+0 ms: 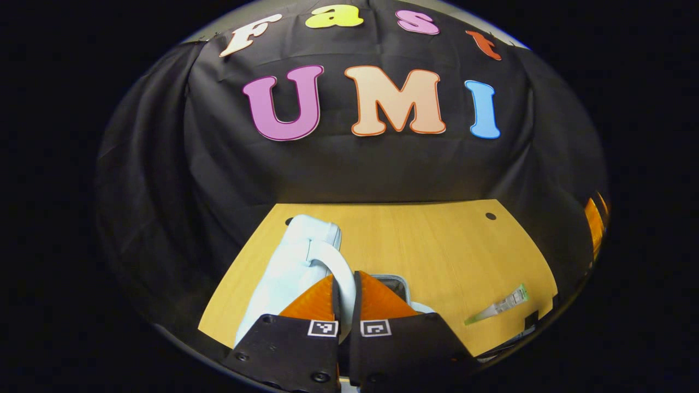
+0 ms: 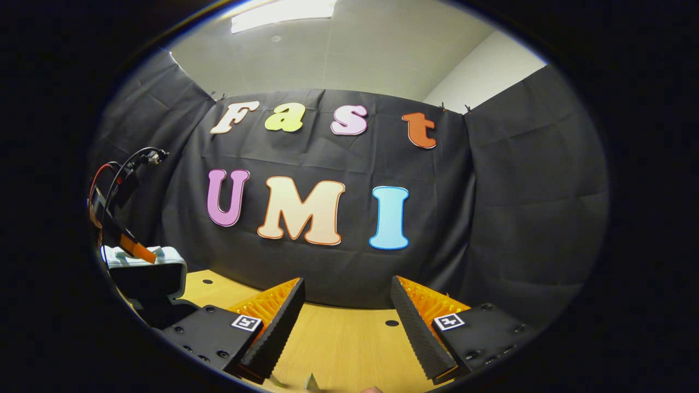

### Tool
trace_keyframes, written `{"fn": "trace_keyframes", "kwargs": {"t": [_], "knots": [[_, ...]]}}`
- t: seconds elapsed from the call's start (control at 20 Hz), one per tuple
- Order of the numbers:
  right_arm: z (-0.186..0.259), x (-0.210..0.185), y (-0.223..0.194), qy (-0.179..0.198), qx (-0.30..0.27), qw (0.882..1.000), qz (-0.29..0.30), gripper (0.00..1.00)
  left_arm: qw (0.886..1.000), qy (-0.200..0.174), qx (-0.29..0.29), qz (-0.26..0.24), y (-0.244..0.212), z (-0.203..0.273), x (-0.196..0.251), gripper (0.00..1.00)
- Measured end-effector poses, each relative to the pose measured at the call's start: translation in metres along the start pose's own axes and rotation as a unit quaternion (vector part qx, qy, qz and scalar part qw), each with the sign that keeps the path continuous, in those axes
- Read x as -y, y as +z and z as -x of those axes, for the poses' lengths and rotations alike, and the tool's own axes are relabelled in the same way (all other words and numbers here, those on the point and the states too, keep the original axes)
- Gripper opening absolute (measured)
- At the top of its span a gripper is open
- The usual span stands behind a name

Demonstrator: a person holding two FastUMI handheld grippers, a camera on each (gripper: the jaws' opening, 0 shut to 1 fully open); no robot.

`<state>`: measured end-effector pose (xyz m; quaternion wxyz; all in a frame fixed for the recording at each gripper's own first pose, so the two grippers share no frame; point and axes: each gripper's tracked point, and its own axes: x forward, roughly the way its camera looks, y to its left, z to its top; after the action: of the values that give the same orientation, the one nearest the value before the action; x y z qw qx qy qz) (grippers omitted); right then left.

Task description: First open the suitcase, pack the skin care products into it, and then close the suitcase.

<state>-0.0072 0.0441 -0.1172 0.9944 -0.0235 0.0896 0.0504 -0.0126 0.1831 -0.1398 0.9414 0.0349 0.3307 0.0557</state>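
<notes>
The left gripper (image 1: 345, 297) has its fingers closed narrowly on the curved handle (image 1: 341, 267) of the small pale blue hard-shell suitcase (image 1: 284, 273), both fingers pressing the loop from either side. In the right gripper view the same gripper (image 2: 136, 252) sits at the top edge of the raised lid (image 2: 144, 273), whose dark inner face is turned toward the camera. Judgement: the handle is held to swing the lid upward, so the opening step is under way and packing has not begun.

The right gripper (image 2: 347, 322) has its fingers spread wide with nothing between them, hovering above the tan wood-grain table (image 2: 338, 344). Judgement: it is held ready to collect the product.

The skin care product, a slim translucent tube with a green end (image 1: 499, 305), lies flat on the table, well apart from the suitcase, toward the right edge in the left gripper view.

Materials: the suitcase shell is smooth, rounded and glossy; its handle is a rigid arch. The finger pads (image 2: 276, 327) are ridged. The table surface is matt laminate with small dark holes.
</notes>
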Motion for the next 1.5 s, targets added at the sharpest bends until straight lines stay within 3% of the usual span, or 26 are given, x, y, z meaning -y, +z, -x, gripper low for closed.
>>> {"fn": "trace_keyframes", "kwargs": {"t": [0.3,0.85,1.15,1.4,1.5], "knots": [[-0.005,-0.024,0.004,0.0,0.001,1.0,0.013,0.96,0.999,0.027,0.023,0.003,0.015,-0.001,-0.058,0.01],[-0.018,-0.087,0.006,-0.013,0.001,1.0,0.012,0.98,0.998,0.056,0.032,0.009,0.013,-0.014,-0.162,0.01],[-0.021,-0.116,0.003,-0.036,-0.003,0.999,-0.004,0.98,0.997,0.073,0.012,0.019,-0.007,-0.028,-0.224,0.01],[-0.023,-0.144,0.005,-0.035,-0.009,0.999,0.001,1.0,0.994,0.111,0.001,0.024,-0.032,-0.043,-0.285,0.01],[-0.022,-0.15,0.009,-0.035,-0.007,0.999,0.006,0.98,0.993,0.11,-0.015,0.044,-0.046,-0.051,-0.303,0.01]]}}
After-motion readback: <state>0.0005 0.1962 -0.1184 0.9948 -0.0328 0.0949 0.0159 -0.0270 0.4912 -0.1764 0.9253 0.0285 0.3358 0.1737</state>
